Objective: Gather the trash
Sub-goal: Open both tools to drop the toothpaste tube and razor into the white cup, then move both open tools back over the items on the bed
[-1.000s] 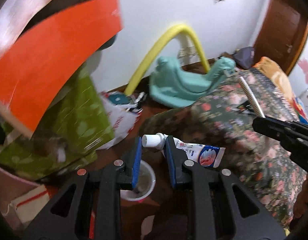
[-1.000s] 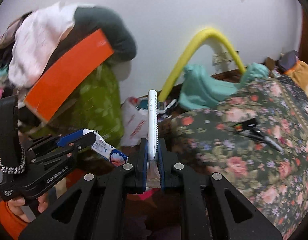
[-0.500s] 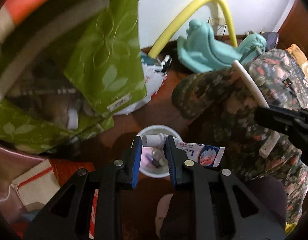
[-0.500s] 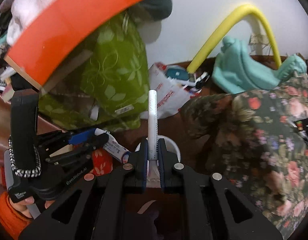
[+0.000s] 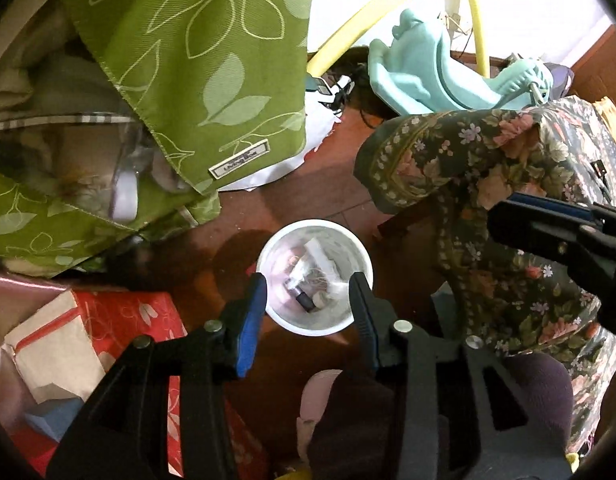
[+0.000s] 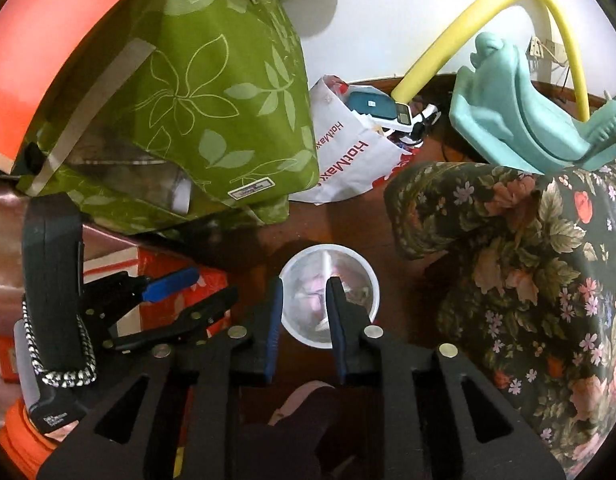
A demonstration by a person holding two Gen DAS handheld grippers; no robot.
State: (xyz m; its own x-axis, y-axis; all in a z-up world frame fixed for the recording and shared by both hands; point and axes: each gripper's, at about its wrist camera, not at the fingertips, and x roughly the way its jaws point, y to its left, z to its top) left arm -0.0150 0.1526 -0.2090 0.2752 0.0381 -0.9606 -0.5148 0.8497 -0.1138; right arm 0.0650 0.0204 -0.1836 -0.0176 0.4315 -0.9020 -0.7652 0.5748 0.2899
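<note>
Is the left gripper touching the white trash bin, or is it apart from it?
Apart. In the left wrist view the left gripper hangs above the white trash bin, jaws opening with nothing between them; the right wrist view agrees.

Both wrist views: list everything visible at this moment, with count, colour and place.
bin: one, white, on the floor under both grippers, trash inside
green bag: one, leaf print, upper left
floral cloth: one, dark, right
white bag: one, red lettering, by the wall
teal toy: one, upper right
yellow tube: one, arched at the wall
red box: one, lower left
left gripper: black, blue pads, jaws opening, nothing between them
right gripper: same, jaws opening, nothing between them
</note>
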